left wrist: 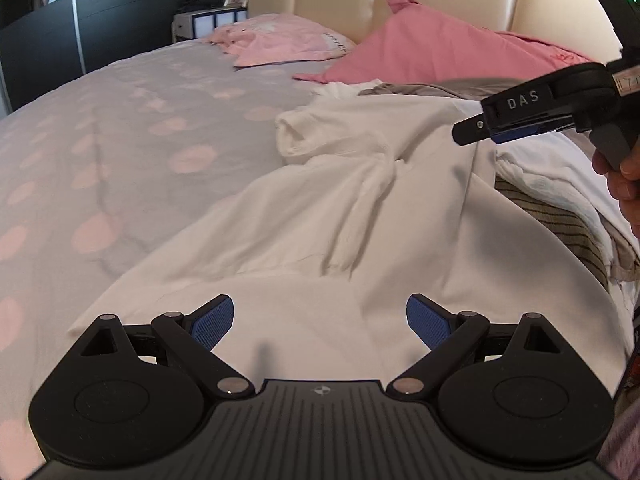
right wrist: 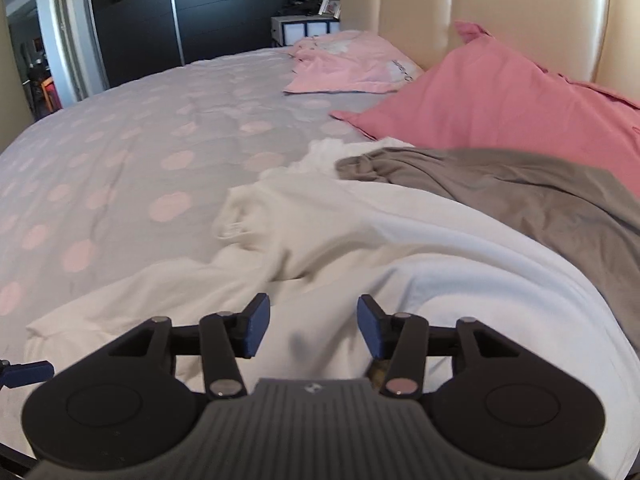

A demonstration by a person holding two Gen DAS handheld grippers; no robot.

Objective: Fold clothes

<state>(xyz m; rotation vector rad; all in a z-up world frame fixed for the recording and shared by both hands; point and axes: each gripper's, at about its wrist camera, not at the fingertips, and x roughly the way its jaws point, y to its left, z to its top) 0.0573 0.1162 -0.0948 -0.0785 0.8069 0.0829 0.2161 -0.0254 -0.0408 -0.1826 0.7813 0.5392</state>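
**Folding barely begun: white garment spread, both grippers empty**

A white garment (left wrist: 352, 208) is laid rumpled across the near side of the bed (left wrist: 120, 128), its hem toward the near edge and one sleeve bunched toward the middle. No fold is seen in it yet. At the right, near the headboard side, a heap of unsorted clothes is noted: a grey garment (right wrist: 520, 188), a striped piece (left wrist: 560, 220) and more white cloth. Two pink pillows (left wrist: 440, 52) are set against the headboard.

The left gripper (left wrist: 320, 322) is held above the hem, jaws spread wide, nothing between the pads. The right gripper (right wrist: 313, 326) is poised over the white cloth, jaws roughly half apart and empty; in the left wrist view it is seen from the side, carried by a hand (left wrist: 624, 176).

Judged progress: very early. The garment has yet to be smoothed, and every fold is left to do, as is the whole heap. No finished stack is seen anywhere on the bed.
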